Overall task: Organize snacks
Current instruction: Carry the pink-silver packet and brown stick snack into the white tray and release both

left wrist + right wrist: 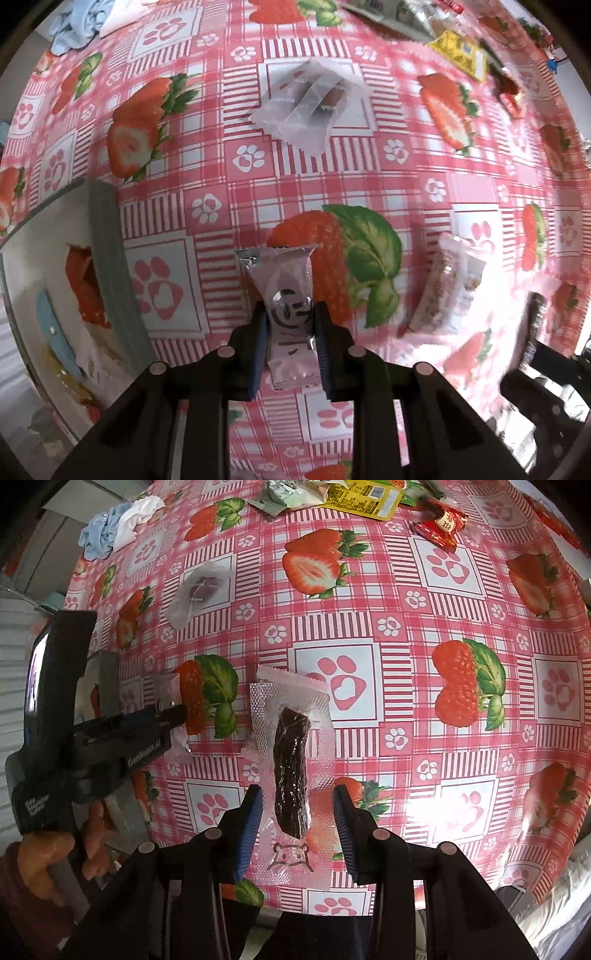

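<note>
While pointing straight down over the strawberry tablecloth (369, 122), the left gripper (291, 343) is clamping a pink snack packet (286, 295). Tilted steeply downward, the right gripper (299, 823) is seemingly pinching a clear-wrapped dark snack (291, 771), lifted off the cloth.

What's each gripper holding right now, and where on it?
Left gripper: shut on the pink snack packet, across its middle. Right gripper: shut on the clear packet holding a dark stick, at its side edges.

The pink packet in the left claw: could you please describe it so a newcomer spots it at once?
On the strawberry tablecloth, beside the tray, find the left claw. The pink packet is pinched there: pale pink, a black ring printed on it, unlike the clear-wrapped neighbours.
</note>
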### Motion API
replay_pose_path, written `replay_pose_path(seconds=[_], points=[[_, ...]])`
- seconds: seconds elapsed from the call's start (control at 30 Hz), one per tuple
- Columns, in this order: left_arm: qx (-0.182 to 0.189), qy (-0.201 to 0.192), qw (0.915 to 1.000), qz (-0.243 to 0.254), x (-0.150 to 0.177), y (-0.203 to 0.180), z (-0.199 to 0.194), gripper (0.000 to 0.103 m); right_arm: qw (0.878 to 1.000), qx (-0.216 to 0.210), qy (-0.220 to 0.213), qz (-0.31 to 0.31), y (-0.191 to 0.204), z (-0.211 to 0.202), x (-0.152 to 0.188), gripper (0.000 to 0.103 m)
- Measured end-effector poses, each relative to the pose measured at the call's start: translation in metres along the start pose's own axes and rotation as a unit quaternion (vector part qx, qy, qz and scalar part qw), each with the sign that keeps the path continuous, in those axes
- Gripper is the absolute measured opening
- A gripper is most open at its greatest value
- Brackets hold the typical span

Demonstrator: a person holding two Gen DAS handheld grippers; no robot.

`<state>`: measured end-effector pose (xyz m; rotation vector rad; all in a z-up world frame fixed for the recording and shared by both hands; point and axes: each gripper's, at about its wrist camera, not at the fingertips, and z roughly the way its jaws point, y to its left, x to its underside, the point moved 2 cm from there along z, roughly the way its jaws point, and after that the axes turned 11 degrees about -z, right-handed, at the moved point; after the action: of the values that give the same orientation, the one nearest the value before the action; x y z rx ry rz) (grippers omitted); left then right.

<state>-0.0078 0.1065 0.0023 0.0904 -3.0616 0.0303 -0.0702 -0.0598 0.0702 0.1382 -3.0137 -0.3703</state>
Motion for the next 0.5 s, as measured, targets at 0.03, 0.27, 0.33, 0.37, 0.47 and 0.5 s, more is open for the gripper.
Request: replay_pose_path(seconds=[0.03,0.27,0.33,0.37,0.47,0.5], points=[[0.004,-0.006,1.0,0.003,0.008,-0.001,-0.008,0.026,1.0,-0.001,-0.001,-0.001,0.002,0.0,0.0,0.041],[0.03,-0.044,0.9985,0.011,0.027,0.015,-0.06,0.027,1.0,-0.004,-0.003,-0.009,0.022,0.002,-0.005,0.041],[0.035,-0.05,0.9981,0.007,0.035,0.026,-0.072,0.027,1.0,-0.006,-0.004,-0.013,0.03,0.003,-0.007,0.041],[0.036,-0.053,0.998,0.004,0.039,0.038,-0.079,0.027,1.0,-0.007,-0.004,-0.017,0.034,0.002,-0.008,0.041],[0.035,-0.058,0.9976,-0.014,0.047,0.067,-0.091,0.027,0.999,-0.008,-0.003,-0.031,0.049,0.004,-0.012,0.041],[0.035,-0.058,0.9974,-0.021,0.052,0.076,-0.092,0.027,0.999,-0.009,-0.003,-0.035,0.055,0.005,-0.014,0.041]])
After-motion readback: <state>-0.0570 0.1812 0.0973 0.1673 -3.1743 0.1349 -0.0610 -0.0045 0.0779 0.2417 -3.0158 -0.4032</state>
